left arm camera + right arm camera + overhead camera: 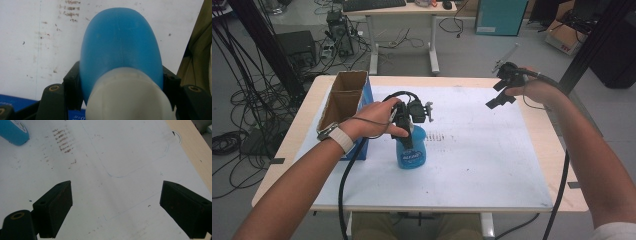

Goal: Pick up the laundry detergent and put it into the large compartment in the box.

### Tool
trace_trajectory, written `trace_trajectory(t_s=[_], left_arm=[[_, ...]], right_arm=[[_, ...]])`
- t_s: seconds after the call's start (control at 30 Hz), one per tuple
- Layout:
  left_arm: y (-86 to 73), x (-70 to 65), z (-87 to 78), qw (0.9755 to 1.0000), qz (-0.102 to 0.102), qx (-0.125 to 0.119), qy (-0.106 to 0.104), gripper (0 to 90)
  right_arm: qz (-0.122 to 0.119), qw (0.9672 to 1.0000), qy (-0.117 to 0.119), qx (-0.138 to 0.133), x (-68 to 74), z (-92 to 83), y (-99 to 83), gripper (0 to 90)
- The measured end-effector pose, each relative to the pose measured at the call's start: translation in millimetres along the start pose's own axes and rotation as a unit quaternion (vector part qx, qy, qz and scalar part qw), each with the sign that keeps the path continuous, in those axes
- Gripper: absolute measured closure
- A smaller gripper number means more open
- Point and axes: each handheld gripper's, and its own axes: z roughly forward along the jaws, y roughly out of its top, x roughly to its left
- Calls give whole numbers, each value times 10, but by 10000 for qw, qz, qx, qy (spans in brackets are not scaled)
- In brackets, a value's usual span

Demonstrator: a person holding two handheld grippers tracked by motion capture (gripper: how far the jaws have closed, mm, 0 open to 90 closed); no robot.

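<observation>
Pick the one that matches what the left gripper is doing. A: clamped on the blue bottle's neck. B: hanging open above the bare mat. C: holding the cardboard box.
A: the left gripper has its jaws pressed on both sides of the blue bottle just below its white collar.

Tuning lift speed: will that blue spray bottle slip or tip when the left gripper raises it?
Blue bottle looks smooth, rounded plastic, so possibly slippery. The left gripper clamps high, near the white collar, so the body may swing. Fill level can't be seen.
</observation>
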Motion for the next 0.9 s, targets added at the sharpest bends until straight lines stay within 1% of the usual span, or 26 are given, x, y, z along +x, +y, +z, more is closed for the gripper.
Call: trace_trajectory(t_s=[0.63,0.9], left_arm=[[2,7,0,10000,2,11,-15,375],[-3,5,2,10000,-8,-25,-5,376]], right_arm=[[17,10000,-9,-18,2,-12,-4,110],[14,10000,-28,-25,7,-24,-8,110]])
